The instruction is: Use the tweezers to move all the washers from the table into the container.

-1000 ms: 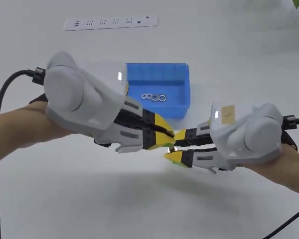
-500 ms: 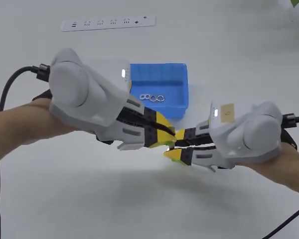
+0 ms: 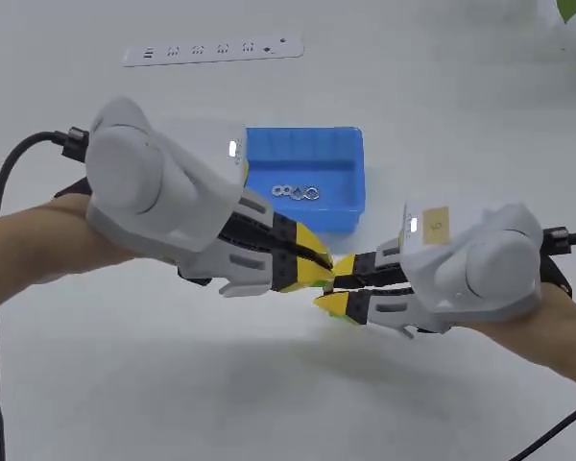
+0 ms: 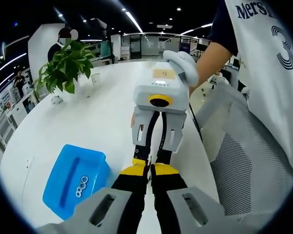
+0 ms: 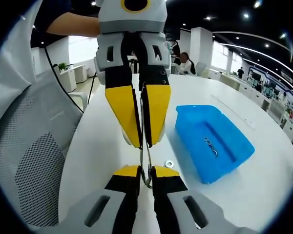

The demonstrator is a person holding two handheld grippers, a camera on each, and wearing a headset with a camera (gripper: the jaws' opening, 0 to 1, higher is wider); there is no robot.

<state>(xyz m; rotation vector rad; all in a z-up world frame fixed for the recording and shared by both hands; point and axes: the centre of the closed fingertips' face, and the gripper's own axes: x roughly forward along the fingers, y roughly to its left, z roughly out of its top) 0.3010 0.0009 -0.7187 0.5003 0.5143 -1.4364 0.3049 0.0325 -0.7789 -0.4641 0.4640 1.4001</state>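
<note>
Bright overhead light, soft shadows, fisheye edges

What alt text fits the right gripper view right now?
Two yellow-tipped grippers meet tip to tip over a white table: the right gripper from below and the left gripper from above, both tongs closed on thin metal tweezers. A small silver washer lies on the table beside them; a blue rectangular plastic container to the right holds more washers.
</note>
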